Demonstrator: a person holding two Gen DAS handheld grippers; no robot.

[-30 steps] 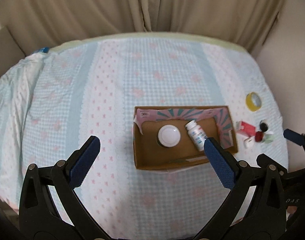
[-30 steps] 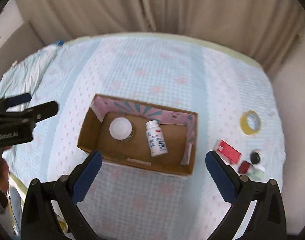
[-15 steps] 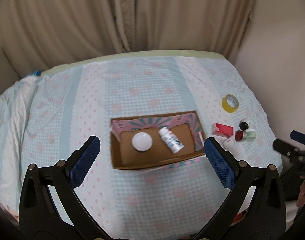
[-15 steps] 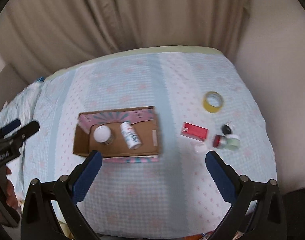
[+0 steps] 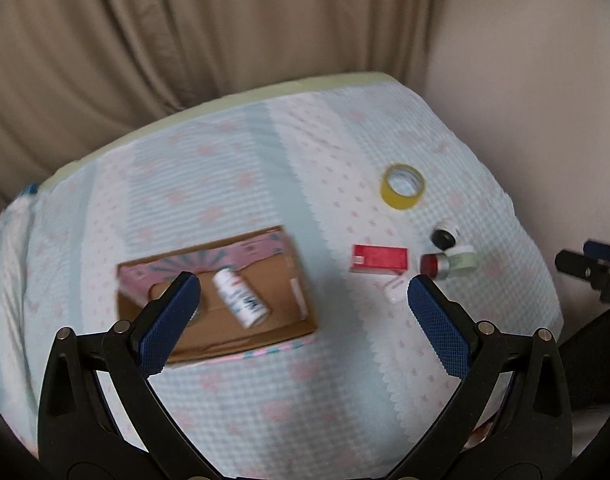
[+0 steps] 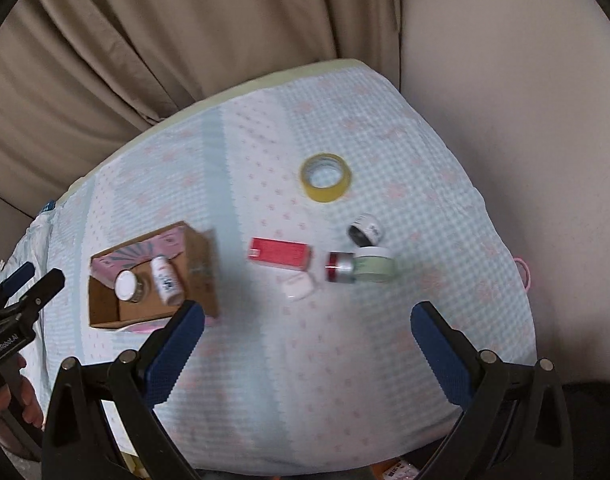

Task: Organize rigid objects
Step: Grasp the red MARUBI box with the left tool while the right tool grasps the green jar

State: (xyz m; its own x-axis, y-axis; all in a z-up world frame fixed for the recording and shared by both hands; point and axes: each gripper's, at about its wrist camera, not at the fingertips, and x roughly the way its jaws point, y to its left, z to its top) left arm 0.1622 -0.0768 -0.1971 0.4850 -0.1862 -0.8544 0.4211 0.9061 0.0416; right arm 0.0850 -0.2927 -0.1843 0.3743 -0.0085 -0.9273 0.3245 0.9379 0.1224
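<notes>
A cardboard box (image 5: 289, 320) (image 6: 201, 264) lies on the bed and holds a white pill bottle (image 5: 241, 298) (image 6: 165, 280) and a white-lidded jar (image 6: 127, 285). To its right sit a red box (image 5: 379, 258) (image 6: 279, 254), a small white case (image 6: 299, 286), a red-capped jar (image 6: 339, 267), a pale green jar (image 6: 375, 266), a black-lidded jar (image 6: 365, 230) and a yellow tape roll (image 5: 403, 186) (image 6: 326, 176). My left gripper (image 5: 303, 306) hangs open above the box's right side. My right gripper (image 6: 307, 328) is open, held above the bed in front of the loose items, touching none.
The bed has a pale blue checked cover (image 6: 265, 360) and stands against beige curtains (image 6: 165, 40) and a wall at the right. A hand (image 6: 25, 400) holds the left gripper's handle at the left edge of the right wrist view.
Both grippers have pulled back, risen and swung right. The box has slid left in both views and the loose items at the right have come toward the middle. Both stay open.
</notes>
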